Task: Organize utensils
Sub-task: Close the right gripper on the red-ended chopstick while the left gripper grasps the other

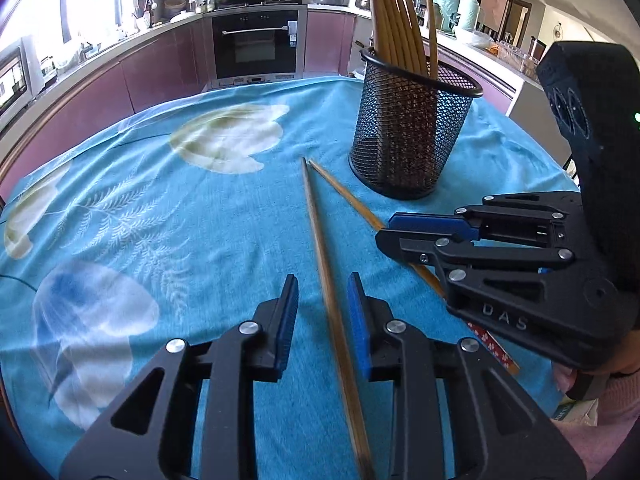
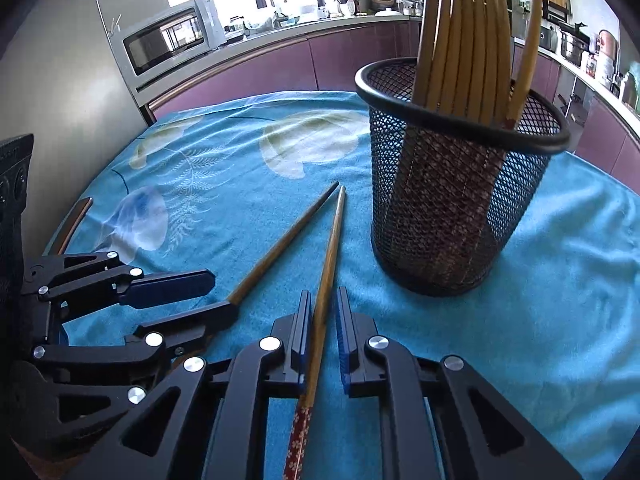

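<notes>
On the blue flower-print tablecloth (image 1: 168, 216) two loose chopsticks fan out in a narrow V, tips near the foot of the black mesh holder (image 1: 408, 136), which stands upright with a bundle of chopsticks (image 1: 396, 20) leaning inside. The left gripper (image 1: 322, 312) straddles the darker chopstick (image 1: 324, 280), jaws parted with a clear gap either side. The right gripper (image 2: 324, 324) has the red-patterned chopstick (image 2: 328, 264) between nearly closed jaws, though I cannot tell whether both pads press it.
</notes>
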### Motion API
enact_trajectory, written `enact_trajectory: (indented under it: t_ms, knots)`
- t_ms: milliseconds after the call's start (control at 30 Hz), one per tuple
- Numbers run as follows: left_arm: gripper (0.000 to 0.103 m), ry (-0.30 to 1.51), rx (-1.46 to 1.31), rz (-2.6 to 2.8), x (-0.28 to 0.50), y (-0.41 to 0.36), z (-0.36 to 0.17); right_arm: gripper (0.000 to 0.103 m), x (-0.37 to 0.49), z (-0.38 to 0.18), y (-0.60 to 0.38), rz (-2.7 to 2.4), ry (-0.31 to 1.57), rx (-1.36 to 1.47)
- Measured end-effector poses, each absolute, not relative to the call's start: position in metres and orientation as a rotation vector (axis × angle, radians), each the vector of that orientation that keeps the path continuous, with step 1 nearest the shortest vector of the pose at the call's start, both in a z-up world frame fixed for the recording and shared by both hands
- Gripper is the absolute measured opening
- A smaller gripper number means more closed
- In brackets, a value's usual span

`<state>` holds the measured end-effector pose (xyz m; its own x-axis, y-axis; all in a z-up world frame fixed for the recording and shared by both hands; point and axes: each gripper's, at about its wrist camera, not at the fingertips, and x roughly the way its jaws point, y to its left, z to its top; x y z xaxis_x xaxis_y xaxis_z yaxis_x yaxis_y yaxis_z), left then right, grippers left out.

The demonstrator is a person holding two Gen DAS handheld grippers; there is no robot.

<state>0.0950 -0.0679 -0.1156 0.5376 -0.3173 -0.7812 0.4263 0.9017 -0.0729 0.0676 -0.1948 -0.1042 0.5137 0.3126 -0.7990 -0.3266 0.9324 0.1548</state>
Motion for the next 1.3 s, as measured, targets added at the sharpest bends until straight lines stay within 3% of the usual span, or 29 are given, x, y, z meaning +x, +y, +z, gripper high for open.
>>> enact_trajectory:
  t_ms: [200,1300]
  knots:
    - [0.009,0.917,0.113,-0.449,0.106,-0.074,-0.121,0.008,0.07,-0.105,-0.199,0.384,0.954,0.019]
    - [0.008,0.913,0.031,-0.465,0.094,-0.062,-0.116,0.006,0.048,-0.09,-0.207,0.528,0.924,0.161]
